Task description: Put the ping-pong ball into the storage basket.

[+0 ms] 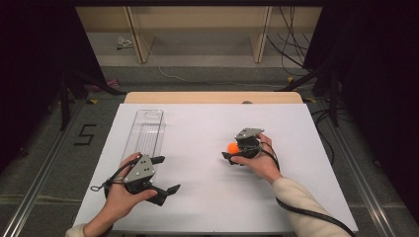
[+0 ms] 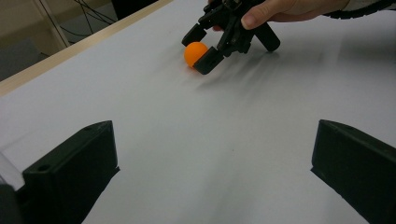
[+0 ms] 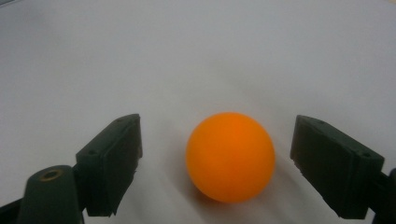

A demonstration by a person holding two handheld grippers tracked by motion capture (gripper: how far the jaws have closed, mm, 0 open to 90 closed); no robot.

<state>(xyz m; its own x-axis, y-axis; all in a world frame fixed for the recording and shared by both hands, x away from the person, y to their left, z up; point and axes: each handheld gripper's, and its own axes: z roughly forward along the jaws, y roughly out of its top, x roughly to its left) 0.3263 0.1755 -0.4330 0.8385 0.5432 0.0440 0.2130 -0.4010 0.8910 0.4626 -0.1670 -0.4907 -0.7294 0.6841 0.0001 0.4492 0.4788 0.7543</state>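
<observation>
The right gripper (image 3: pixel 217 154) is standing open around the orange ball (image 3: pixel 230 156), centre of the frame, not pressing. Closing off-centre is risking rolling it away. The left gripper (image 1: pixel 165 174) is waiting open, lower left.

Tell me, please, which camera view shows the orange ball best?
The right gripper view: the orange ball sits large and sharp between that gripper's open jaws, untouched. The left gripper view shows it small and partly hidden by a jaw; the high view, as a speck.
</observation>
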